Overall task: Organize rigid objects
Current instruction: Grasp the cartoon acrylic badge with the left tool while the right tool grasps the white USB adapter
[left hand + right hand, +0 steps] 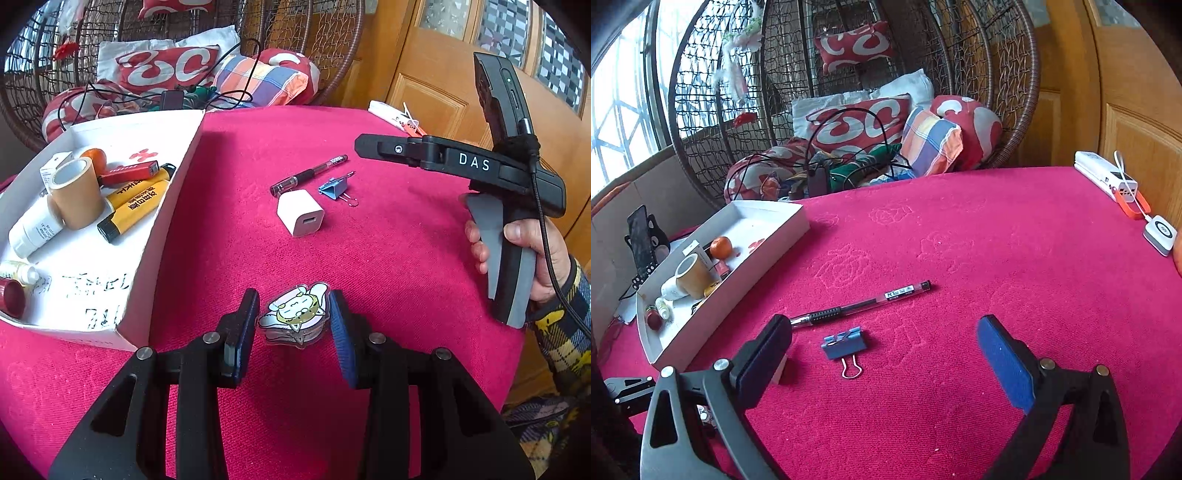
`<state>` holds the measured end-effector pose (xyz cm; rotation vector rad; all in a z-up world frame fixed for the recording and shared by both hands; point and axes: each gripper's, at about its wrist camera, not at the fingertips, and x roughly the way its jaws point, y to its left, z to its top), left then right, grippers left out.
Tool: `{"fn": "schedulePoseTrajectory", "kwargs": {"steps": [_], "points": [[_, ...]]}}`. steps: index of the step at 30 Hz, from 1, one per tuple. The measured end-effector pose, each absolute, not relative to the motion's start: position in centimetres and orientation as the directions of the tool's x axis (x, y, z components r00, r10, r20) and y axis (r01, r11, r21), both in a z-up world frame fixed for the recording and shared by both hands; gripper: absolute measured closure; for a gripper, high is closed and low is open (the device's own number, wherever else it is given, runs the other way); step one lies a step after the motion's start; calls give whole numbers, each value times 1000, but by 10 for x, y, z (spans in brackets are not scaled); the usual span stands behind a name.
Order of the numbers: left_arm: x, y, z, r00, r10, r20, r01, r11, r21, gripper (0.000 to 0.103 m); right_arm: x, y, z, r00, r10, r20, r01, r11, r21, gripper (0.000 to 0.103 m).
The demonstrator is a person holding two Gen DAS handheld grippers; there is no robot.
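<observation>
Left gripper (293, 325): both pads clamp a flat acrylic cat charm (293, 314) by its edges, above the pink tablecloth (388, 258). Right gripper (884, 354): jaws spread wide, nothing between the pads; a blue binder clip (845, 345) lies on the cloth below the gap. A black gel pen (860, 304) lies just beyond the clip. A white USB charger (301, 213) sits near both. The white cardboard tray (155, 236) at the left holds a tape roll (75, 194), yellow glue sticks (133, 206), small bottles.
</observation>
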<state>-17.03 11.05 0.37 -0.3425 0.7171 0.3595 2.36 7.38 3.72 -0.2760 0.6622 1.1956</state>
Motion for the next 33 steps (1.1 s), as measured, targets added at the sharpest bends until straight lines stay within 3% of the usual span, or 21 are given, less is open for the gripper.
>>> {"fn": "schedulePoseTrajectory", "kwargs": {"steps": [3,6,11,15,33], "points": [[-176,105,10,717,197,-669,-422,887,-190,65,-10,101,29,121,743,-658,-963,250,105,26],[-184,102,13,720,208,-662,-427,885,-187,65,-33,127,12,141,678,-721,-977,213,9,35],[-192,106,17,724,233,-649,-456,868,-197,65,-39,144,-6,179,615,-768,-971,238,-35,44],[-193,102,20,733,243,-636,-458,867,-197,65,-36,139,-3,151,625,-766,-975,223,-10,69],[-217,103,55,762,346,-548,-496,855,-150,65,-38,92,88,78,844,-531,-966,196,170,69]]}}
